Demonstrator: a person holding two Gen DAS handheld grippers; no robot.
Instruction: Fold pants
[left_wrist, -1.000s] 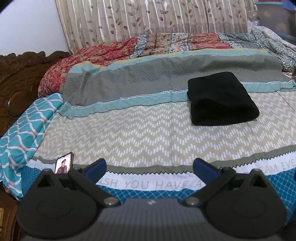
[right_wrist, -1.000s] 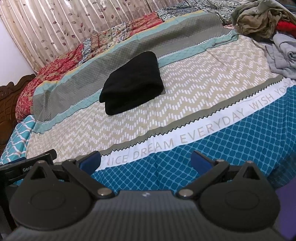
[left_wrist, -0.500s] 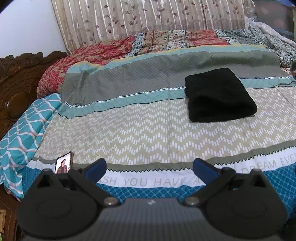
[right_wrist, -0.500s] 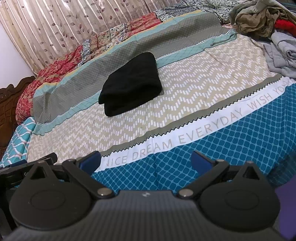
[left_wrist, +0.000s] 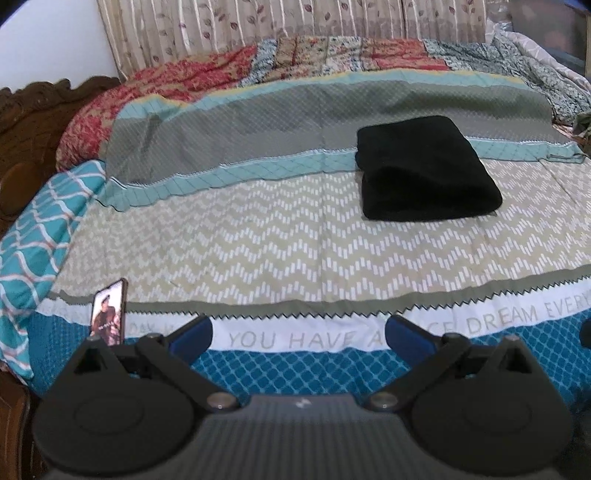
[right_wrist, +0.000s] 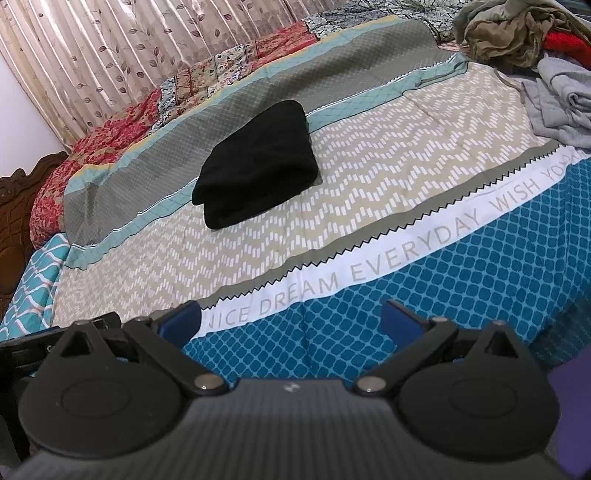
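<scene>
Black pants (left_wrist: 424, 170) lie folded into a compact rectangle on the patterned bedspread (left_wrist: 258, 251), toward the far side of the bed. They also show in the right wrist view (right_wrist: 258, 166), left of centre. My left gripper (left_wrist: 299, 334) is open and empty, held back near the bed's front edge, well short of the pants. My right gripper (right_wrist: 291, 321) is open and empty too, over the blue front part of the spread, far from the pants.
A phone (left_wrist: 108, 312) stands propped at the front left of the bed. A pile of loose clothes (right_wrist: 535, 48) lies at the far right. A carved wooden headboard (left_wrist: 26, 122) is at left, curtains (left_wrist: 295, 22) behind.
Both grippers have drifted slightly back and away from the bed; the pants appear a little farther off. The pants have not moved. Both grippers stay open.
</scene>
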